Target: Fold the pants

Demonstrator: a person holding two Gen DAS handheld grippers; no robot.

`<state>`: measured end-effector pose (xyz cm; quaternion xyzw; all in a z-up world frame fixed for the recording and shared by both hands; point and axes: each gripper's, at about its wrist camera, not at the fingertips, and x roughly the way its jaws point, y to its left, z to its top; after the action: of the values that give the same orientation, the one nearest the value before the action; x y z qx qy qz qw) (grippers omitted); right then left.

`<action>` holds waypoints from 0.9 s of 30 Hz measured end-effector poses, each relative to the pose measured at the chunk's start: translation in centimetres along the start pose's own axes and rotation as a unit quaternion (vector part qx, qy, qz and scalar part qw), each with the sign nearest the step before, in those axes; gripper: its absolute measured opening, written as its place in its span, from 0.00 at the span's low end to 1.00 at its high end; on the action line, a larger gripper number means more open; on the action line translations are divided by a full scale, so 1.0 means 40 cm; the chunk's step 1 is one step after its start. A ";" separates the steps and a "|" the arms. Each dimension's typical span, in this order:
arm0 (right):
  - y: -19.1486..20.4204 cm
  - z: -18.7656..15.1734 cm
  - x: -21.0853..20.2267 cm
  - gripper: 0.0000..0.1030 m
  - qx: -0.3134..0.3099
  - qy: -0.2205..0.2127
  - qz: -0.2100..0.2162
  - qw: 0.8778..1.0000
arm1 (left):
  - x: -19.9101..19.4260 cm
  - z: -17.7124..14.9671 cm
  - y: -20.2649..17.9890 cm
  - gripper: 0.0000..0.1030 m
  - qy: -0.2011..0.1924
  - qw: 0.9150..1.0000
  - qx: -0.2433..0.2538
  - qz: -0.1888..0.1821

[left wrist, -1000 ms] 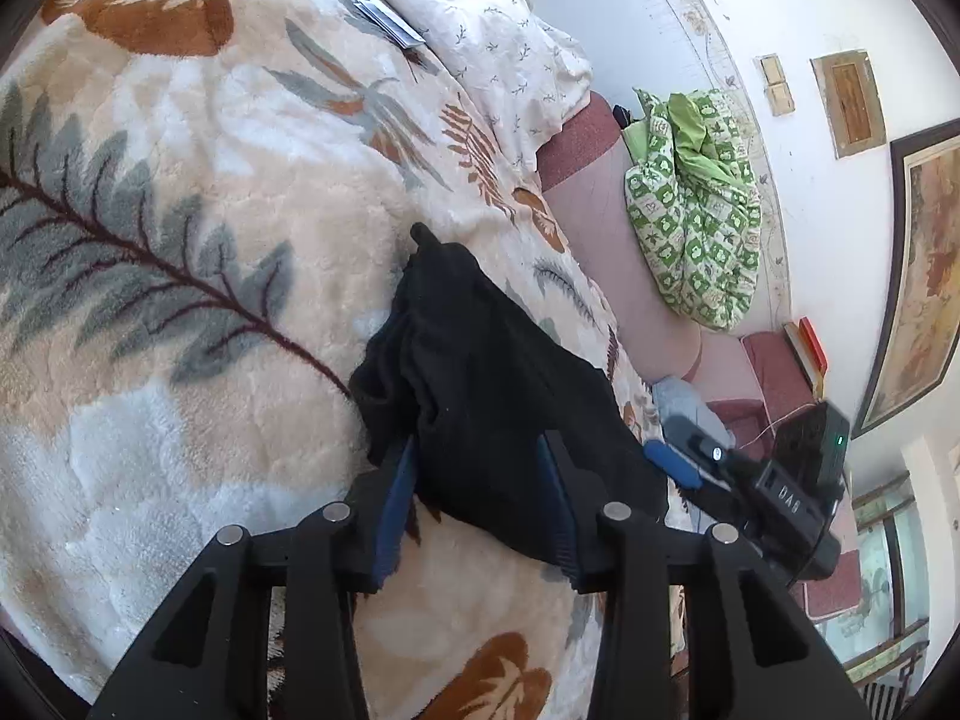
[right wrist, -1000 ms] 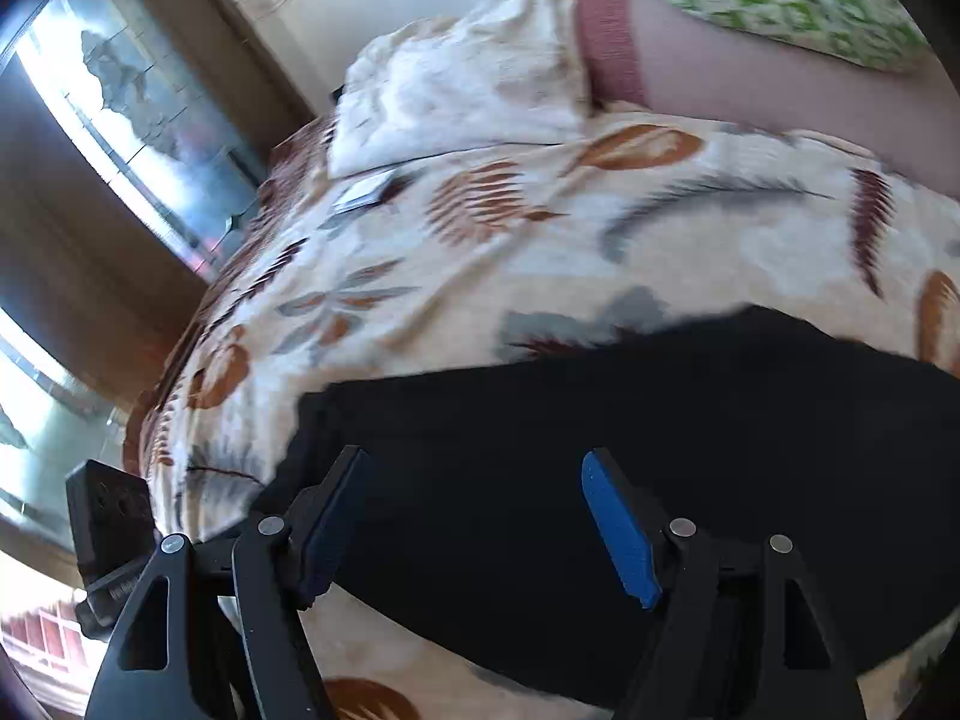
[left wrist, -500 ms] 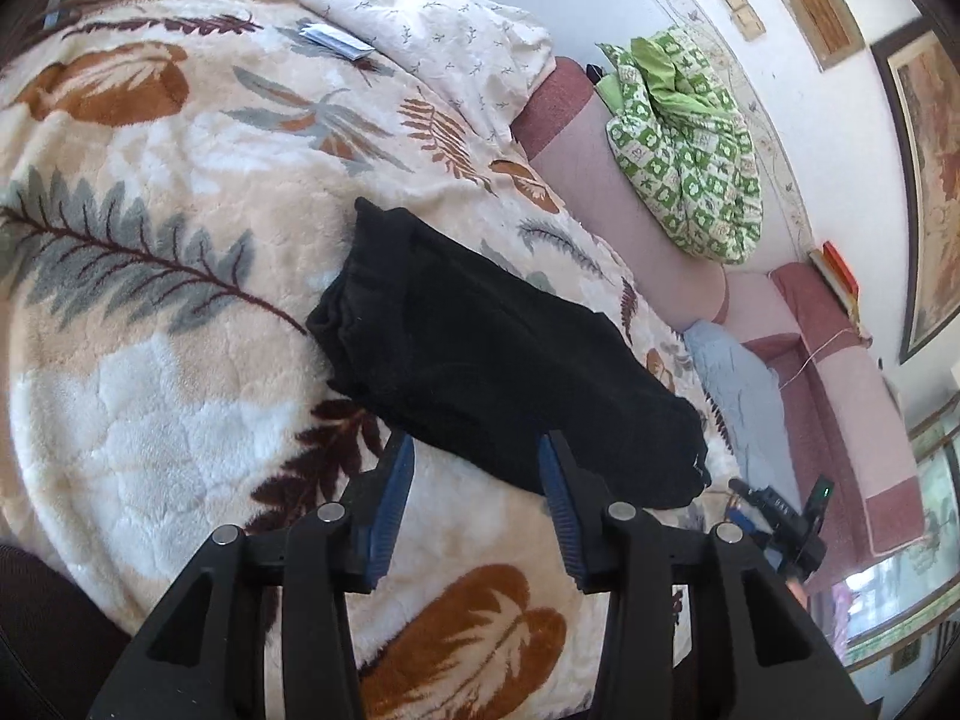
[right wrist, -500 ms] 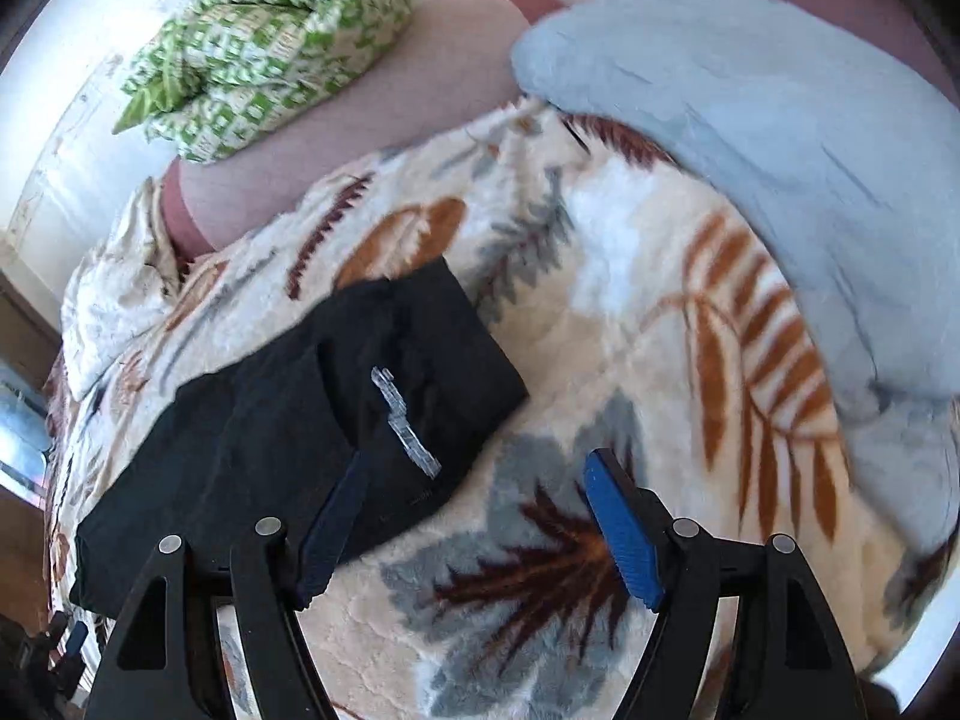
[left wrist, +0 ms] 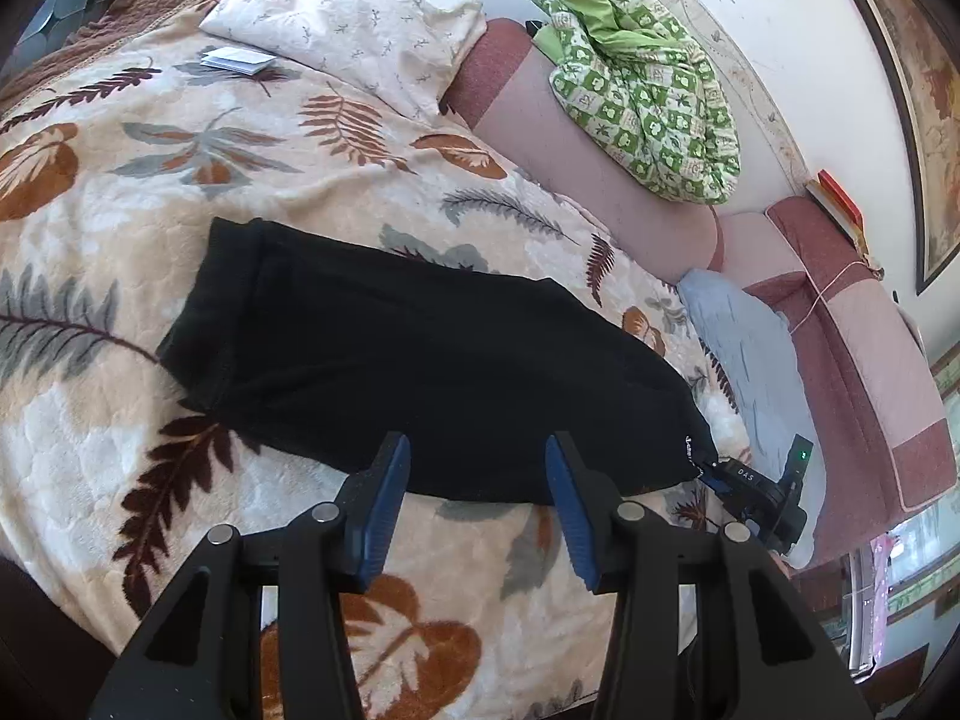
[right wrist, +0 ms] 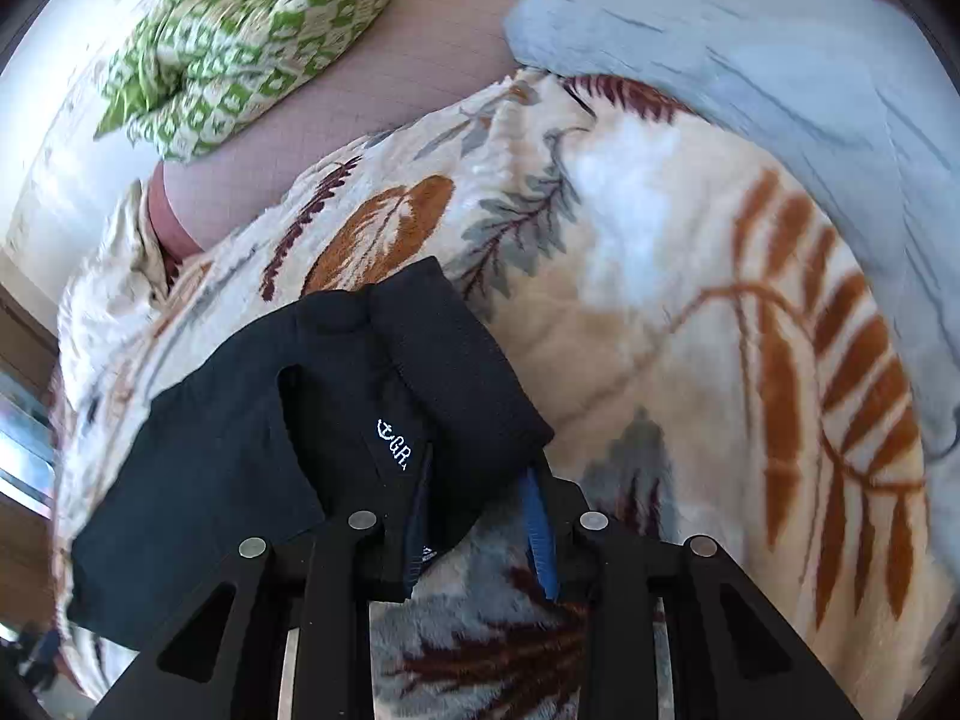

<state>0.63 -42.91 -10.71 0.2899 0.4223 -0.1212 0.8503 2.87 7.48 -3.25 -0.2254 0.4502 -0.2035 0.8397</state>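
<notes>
Black pants (left wrist: 390, 354) lie stretched in a long folded strip on the leaf-patterned blanket (left wrist: 180, 150). My left gripper (left wrist: 477, 445) hovers over the strip's near edge. Its jaws are opening and nothing is between them. In the left wrist view, my right gripper (left wrist: 753, 483) sits at the strip's right end. In the right wrist view, the pants' (right wrist: 252, 450) end with a small white logo (right wrist: 393, 447) is bunched between the blue pads (right wrist: 534, 534). The right gripper (right wrist: 477, 483) is closing on that fabric and pinches it.
A white pillow (left wrist: 360, 18) and a small paper booklet (left wrist: 237, 59) lie at the far end of the bed. A green patterned quilt (left wrist: 648, 96) rests on the pink mattress (left wrist: 600, 180) by the wall. A light blue cloth (left wrist: 750, 348) lies beyond the right gripper.
The left gripper let go of the bunched pants and drew back and up; the pants now lie flat. The right gripper swung to the pants' end and closed on it.
</notes>
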 end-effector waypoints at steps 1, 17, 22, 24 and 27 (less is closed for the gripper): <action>-0.010 -0.002 0.007 0.30 0.013 0.002 0.006 1.000 | 0.012 0.002 -0.010 0.45 0.003 1.000 0.002 0.000; 0.041 -0.043 -0.075 0.67 -0.012 -0.134 -0.083 0.987 | 0.039 -0.007 0.027 0.49 0.005 0.997 -0.030 0.070; 0.114 -0.067 -0.076 0.67 -0.074 -0.120 -0.044 0.989 | 0.042 -0.024 0.054 0.49 0.010 0.995 -0.049 0.081; 0.153 -0.092 -0.070 0.67 -0.100 -0.108 -0.032 0.989 | 0.042 -0.029 0.063 0.49 0.010 0.995 -0.053 0.082; 0.216 -0.139 -0.059 0.68 -0.150 -0.092 -0.027 0.984 | 0.037 -0.035 0.077 0.50 0.007 0.995 -0.059 0.086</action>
<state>-0.52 -32.73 -8.13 0.1354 0.3632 -0.1057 0.9158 2.86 8.90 -6.66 -0.2339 0.4850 -0.1052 0.8361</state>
